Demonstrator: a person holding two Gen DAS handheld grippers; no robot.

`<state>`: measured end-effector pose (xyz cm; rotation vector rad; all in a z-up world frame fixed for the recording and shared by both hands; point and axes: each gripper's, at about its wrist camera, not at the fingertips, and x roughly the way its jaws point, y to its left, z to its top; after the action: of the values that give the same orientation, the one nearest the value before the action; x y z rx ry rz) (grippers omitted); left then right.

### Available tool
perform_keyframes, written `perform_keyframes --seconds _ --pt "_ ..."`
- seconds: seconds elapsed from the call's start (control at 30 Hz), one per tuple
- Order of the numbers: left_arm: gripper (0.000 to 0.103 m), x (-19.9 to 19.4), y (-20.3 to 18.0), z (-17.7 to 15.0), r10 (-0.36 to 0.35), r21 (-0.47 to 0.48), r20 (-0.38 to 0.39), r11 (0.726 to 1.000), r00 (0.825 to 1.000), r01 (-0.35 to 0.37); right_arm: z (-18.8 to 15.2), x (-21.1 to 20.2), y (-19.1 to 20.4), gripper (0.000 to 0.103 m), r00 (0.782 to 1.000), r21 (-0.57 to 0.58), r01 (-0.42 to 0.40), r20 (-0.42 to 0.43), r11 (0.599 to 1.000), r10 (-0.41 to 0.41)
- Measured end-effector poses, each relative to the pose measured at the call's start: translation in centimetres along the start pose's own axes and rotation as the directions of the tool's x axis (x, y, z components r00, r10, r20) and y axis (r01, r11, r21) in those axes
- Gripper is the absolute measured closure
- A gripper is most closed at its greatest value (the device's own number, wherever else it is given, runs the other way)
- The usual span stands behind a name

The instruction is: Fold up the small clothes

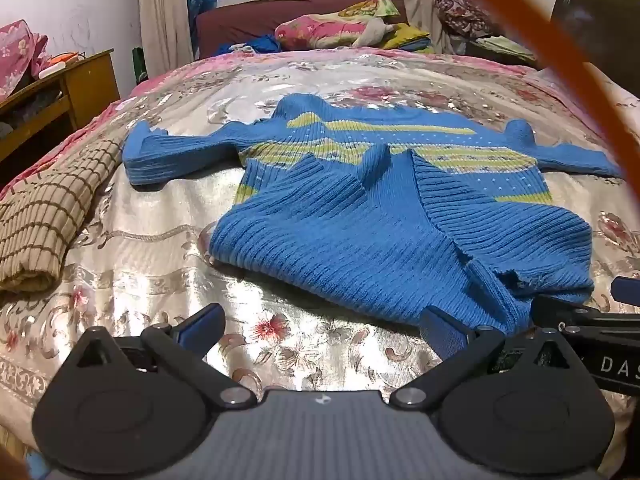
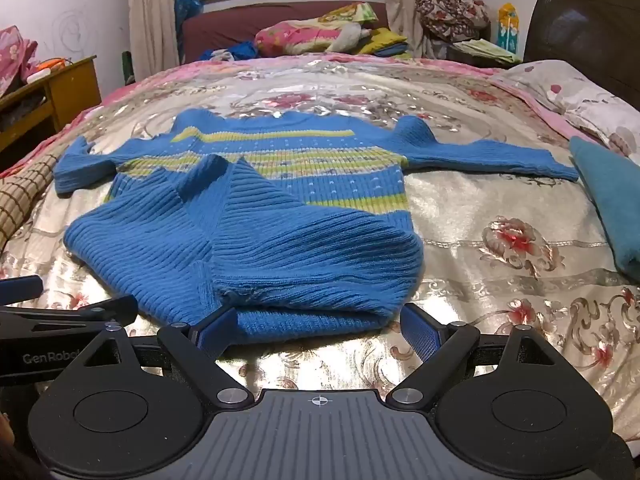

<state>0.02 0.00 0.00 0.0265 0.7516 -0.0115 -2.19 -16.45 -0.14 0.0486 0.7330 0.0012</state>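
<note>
A small blue knit sweater (image 1: pixel 360 216) with yellow-green stripes lies spread on the bed, sleeves out to both sides, its lower part folded up over the body; it also shows in the right wrist view (image 2: pixel 256 232). My left gripper (image 1: pixel 324 332) is open and empty, just before the sweater's near left edge. My right gripper (image 2: pixel 316 332) is open and empty, its fingers either side of the near folded edge. In the left wrist view the right gripper (image 1: pixel 592 320) shows at the right edge. In the right wrist view the left gripper (image 2: pixel 72 308) shows at the left edge.
The bed has a shiny floral cover (image 1: pixel 168 216). A checked tan cloth (image 1: pixel 44 216) lies left of the sweater. A folded teal cloth (image 2: pixel 608 200) lies at the right. Pillows (image 2: pixel 320 32) are piled at the far end. A wooden cabinet (image 1: pixel 72 88) stands at the left. An orange cable (image 1: pixel 560 60) crosses the left wrist view.
</note>
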Motion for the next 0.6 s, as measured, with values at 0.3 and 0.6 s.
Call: perform_keyframes --seconds 0.3,0.6 --pt "0.0 0.4 -0.3 -0.8 0.0 -0.001 0.006 1.0 1.0 0.0 0.0 0.1 0.0 0.014 1.0 0.001 -0.001 -0.004 1.0 0.001" --pt "0.0 0.0 -0.3 -1.0 -0.004 -0.01 0.0 1.0 1.0 0.004 0.0 0.2 0.1 0.014 1.0 -0.001 0.0 -0.005 1.0 0.0"
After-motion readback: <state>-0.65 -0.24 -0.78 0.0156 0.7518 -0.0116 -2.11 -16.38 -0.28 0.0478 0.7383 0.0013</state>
